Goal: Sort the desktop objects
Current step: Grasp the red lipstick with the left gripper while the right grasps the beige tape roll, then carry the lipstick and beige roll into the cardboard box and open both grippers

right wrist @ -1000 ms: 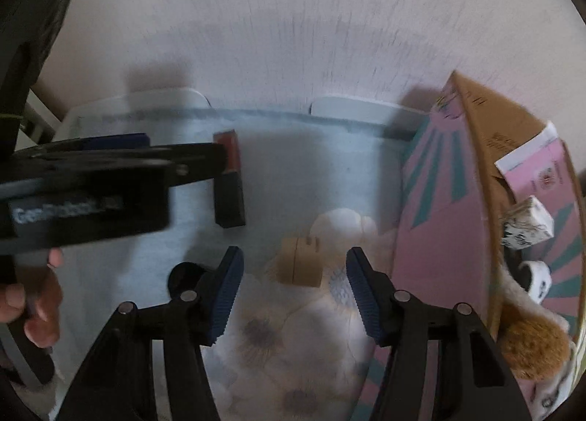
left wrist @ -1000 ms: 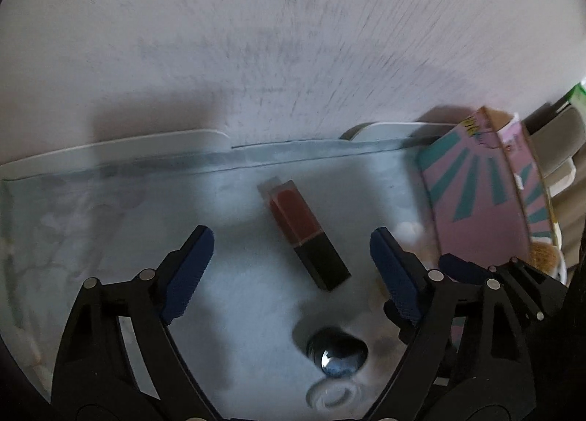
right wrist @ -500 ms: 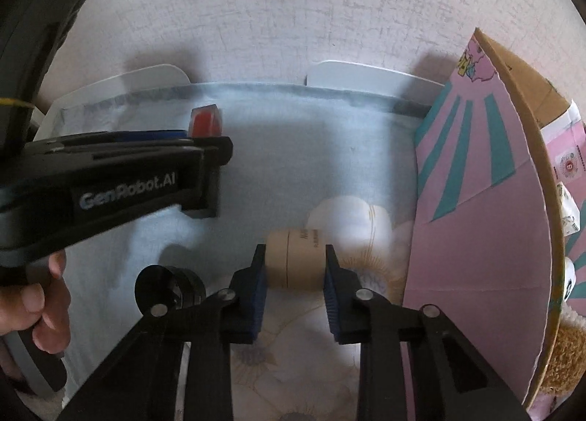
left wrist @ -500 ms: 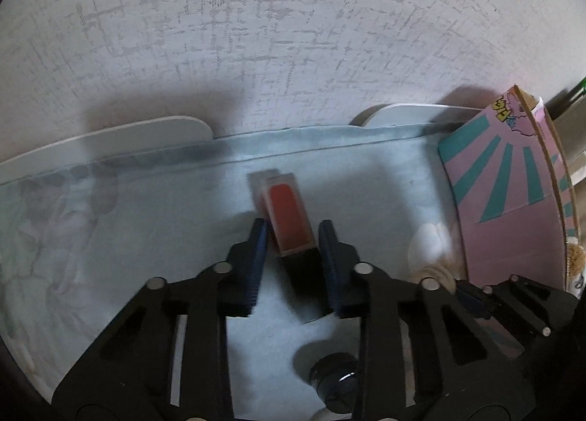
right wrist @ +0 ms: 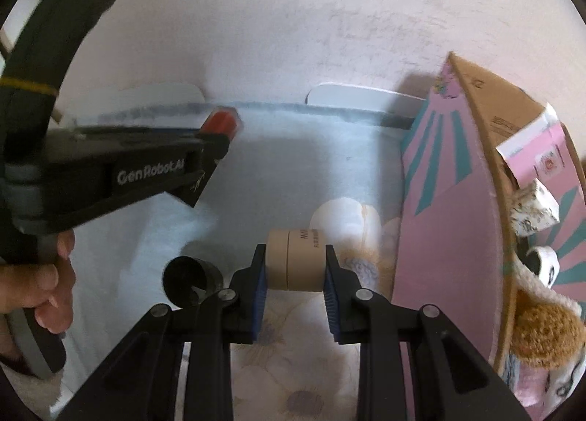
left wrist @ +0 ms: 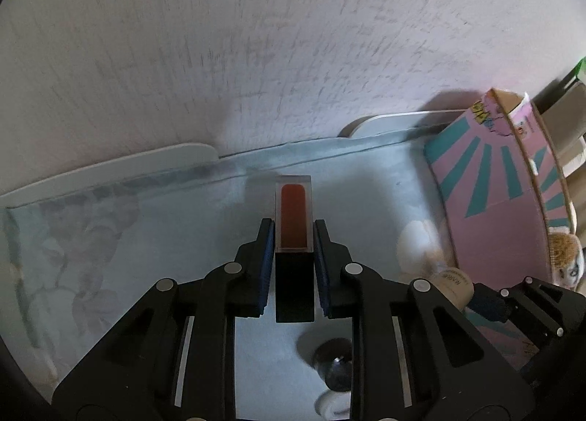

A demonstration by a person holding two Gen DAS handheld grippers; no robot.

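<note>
Both of my grippers hold cosmetics above the cloth-covered table [left wrist: 154, 274]. The left gripper [left wrist: 293, 238] has its jaws closed flat on the black cap end of a square lip gloss tube [left wrist: 294, 216], whose clear red half juts forward toward the wall. The right gripper [right wrist: 293, 271] has its jaws pressed against the two ends of a tan cylindrical jar [right wrist: 296, 260], lying sideways between the pads. A pink-and-teal cardboard box [right wrist: 450, 208], already holding a plush toy [right wrist: 545, 333] and small packets, stands just right of the jar and looks to me like the drop point. I would lift both loads straight up before swinging right, since the two grippers sit close together and the box wall is tall. The jar, gripped end to end, could pivot, so I would keep that wrist level. A small dark round lid [right wrist: 192, 278] lies on the cloth just left of the right jaws, still to be sorted.
</note>
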